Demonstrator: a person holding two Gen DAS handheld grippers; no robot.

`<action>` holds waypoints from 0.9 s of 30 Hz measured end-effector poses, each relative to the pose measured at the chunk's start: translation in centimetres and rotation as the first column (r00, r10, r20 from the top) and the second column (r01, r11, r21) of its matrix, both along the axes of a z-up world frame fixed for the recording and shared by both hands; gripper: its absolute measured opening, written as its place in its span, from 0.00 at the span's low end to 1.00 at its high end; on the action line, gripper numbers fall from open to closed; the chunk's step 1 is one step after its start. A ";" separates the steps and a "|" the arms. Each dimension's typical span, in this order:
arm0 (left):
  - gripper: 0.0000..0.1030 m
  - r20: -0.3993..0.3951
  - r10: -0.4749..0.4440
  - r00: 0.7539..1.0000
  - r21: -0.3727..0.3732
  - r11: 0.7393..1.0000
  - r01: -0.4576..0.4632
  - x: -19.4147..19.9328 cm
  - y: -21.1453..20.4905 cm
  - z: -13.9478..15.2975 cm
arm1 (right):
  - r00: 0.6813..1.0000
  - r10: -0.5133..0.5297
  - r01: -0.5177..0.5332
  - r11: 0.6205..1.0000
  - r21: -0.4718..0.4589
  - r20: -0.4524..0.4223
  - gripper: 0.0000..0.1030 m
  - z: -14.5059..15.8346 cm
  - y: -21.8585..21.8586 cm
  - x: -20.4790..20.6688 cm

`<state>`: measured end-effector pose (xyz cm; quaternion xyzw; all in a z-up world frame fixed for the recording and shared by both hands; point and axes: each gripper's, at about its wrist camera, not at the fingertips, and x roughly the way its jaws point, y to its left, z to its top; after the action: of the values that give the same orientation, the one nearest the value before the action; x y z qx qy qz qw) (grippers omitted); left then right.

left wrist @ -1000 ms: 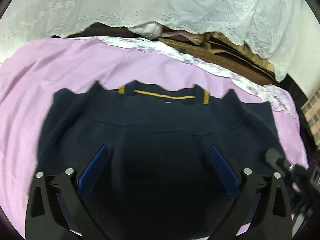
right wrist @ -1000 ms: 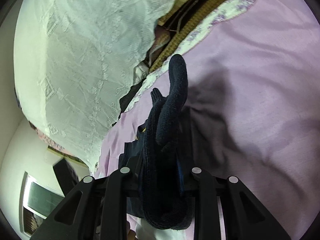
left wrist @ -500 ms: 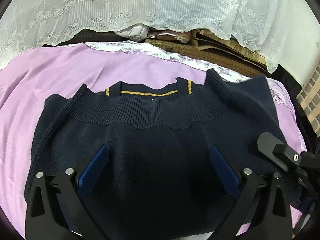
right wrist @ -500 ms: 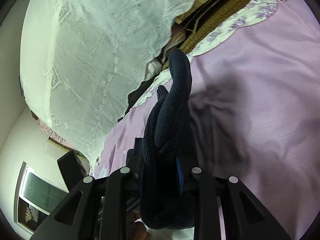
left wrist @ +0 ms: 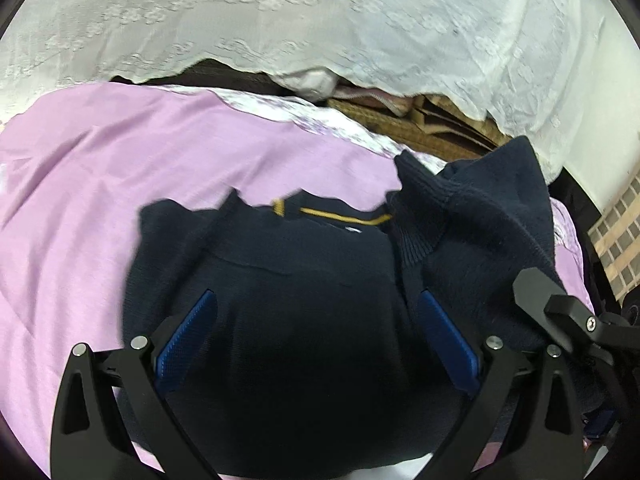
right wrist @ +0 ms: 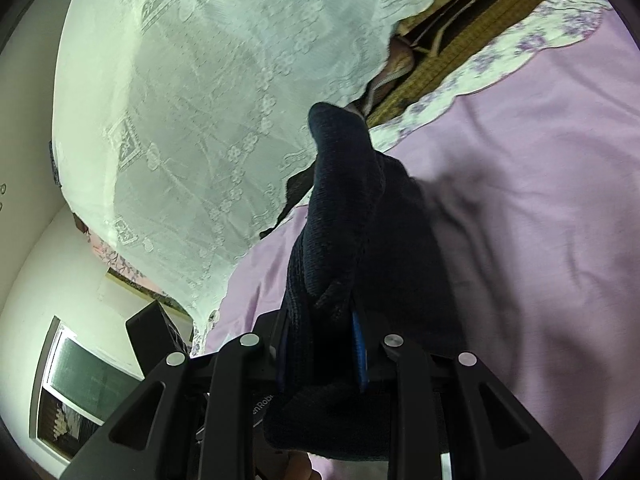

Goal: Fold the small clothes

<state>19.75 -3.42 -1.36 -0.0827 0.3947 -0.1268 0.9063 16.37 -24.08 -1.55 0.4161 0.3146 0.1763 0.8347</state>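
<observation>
A navy knit sweater (left wrist: 320, 280) with a yellow stripe in its collar (left wrist: 344, 218) lies on a pink sheet (left wrist: 100, 200). My left gripper (left wrist: 316, 320) hovers over its middle. The blue pads (left wrist: 188, 336) stand wide apart and pinch nothing. My right gripper (right wrist: 320, 344) is shut on a thick fold of the sweater (right wrist: 340, 200), which sticks up past its fingers. In the left wrist view the right gripper (left wrist: 540, 300) holds the sweater's right side raised, with the ribbed hem (left wrist: 416, 216) bunched beside the collar.
A white lace cloth (left wrist: 320, 12) hangs over the far side of the bed, above brown woven mats (left wrist: 440, 132). A tiled surface (left wrist: 616, 240) stands at the right edge. Bare pink sheet (right wrist: 540, 200) spreads right of the right gripper. A framed picture (right wrist: 80, 392) hangs low left.
The right gripper has risen with the sweater's right side. The ribbed hem, spread across below the collar half a second ago, is now gathered up at the right. The left gripper shifted slightly.
</observation>
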 end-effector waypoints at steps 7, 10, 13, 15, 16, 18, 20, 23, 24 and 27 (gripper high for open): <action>0.83 0.025 0.027 0.999 0.020 0.999 -0.028 0.4 3.8 0.5 | 0.998 0.055 -0.055 0.998 0.007 0.002 0.30 0.2 4.1 1.4; 0.76 0.037 0.039 0.999 0.027 0.999 -0.040 0.4 5.0 0.6 | 0.996 0.090 -0.090 0.995 -0.032 -0.003 0.42 0.3 6.6 1.8; 0.76 0.021 0.053 0.998 -0.011 0.999 -0.053 0.7 6.5 -0.1 | 0.996 0.094 -0.094 0.994 -0.054 -0.004 0.43 0.2 8.5 1.9; 0.76 -0.018 0.047 0.999 -0.071 0.996 -0.048 1.2 7.7 -0.9 | 0.994 0.109 -0.109 0.993 -0.048 -0.009 0.43 0.0 9.0 2.2; 0.76 -0.035 0.039 0.999 -0.100 0.994 -0.042 1.4 8.1 -1.3 | 0.993 0.113 -0.114 0.993 -0.038 -0.011 0.43 -0.1 9.0 2.2; 0.76 -0.050 0.036 0.998 -0.128 0.991 -0.042 1.6 8.5 -1.7 | 0.992 0.124 -0.124 0.992 -0.011 -0.019 0.43 -0.3 9.1 2.5; 0.76 -0.038 0.049 0.998 -0.122 0.991 -0.053 1.5 8.8 -1.4 | 0.992 0.128 -0.128 0.992 -0.004 -0.017 0.44 -0.3 9.5 2.6; 0.76 -0.030 0.065 0.997 -0.131 0.989 -0.068 1.6 9.6 -1.2 | 0.990 0.138 -0.138 0.990 0.002 -0.005 0.45 0.1 10.5 2.9; 0.76 -0.028 0.073 0.997 -0.136 0.988 -0.076 1.6 10.1 -1.1 | 0.990 0.142 -0.142 0.990 0.002 -0.003 0.46 0.2 10.8 2.9; 0.76 -0.022 0.099 0.995 -0.142 0.985 -0.101 1.7 11.2 -0.9 | 0.988 0.154 -0.154 0.988 0.013 0.005 0.47 0.3 11.9 3.3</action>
<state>21.49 7.82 -2.30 -0.1683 0.3865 -0.1084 0.9003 19.71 -12.22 -1.28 0.3958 0.3432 0.2432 0.8163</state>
